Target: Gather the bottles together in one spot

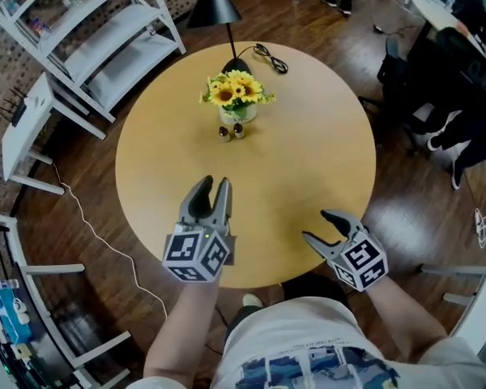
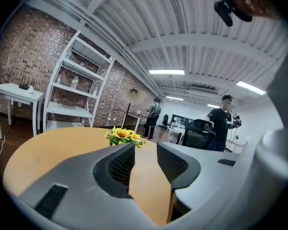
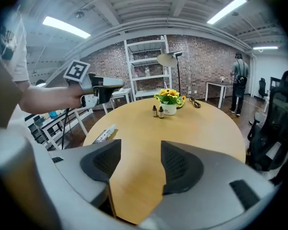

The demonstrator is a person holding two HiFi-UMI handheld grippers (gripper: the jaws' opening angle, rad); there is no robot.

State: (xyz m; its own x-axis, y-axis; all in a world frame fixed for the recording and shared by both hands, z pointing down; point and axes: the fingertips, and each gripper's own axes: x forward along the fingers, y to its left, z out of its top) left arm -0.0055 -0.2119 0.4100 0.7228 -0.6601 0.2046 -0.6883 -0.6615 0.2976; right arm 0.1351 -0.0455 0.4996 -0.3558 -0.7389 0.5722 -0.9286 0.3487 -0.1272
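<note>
Two small brown bottles (image 1: 231, 131) stand side by side in front of a white pot of sunflowers (image 1: 236, 96) on the far half of the round wooden table (image 1: 324, 136). The right gripper view shows them too, the brown bottles (image 3: 157, 111) upright, and a white bottle (image 3: 104, 134) lying on its side near the table's left rim. The head view does not show that white bottle. My left gripper (image 1: 213, 186) hangs raised over the near left of the table, its jaws narrowly apart with nothing between them (image 2: 145, 150). My right gripper (image 1: 317, 226) is open and empty at the near right edge (image 3: 140, 150).
A black lamp (image 1: 215, 6) stands behind the flowers with its cable (image 1: 271, 59) on the table. White shelving (image 1: 89, 31) and a white side table (image 1: 24, 128) stand at the left. A black office chair (image 1: 437, 96) is at the right. People (image 2: 224, 123) stand far off.
</note>
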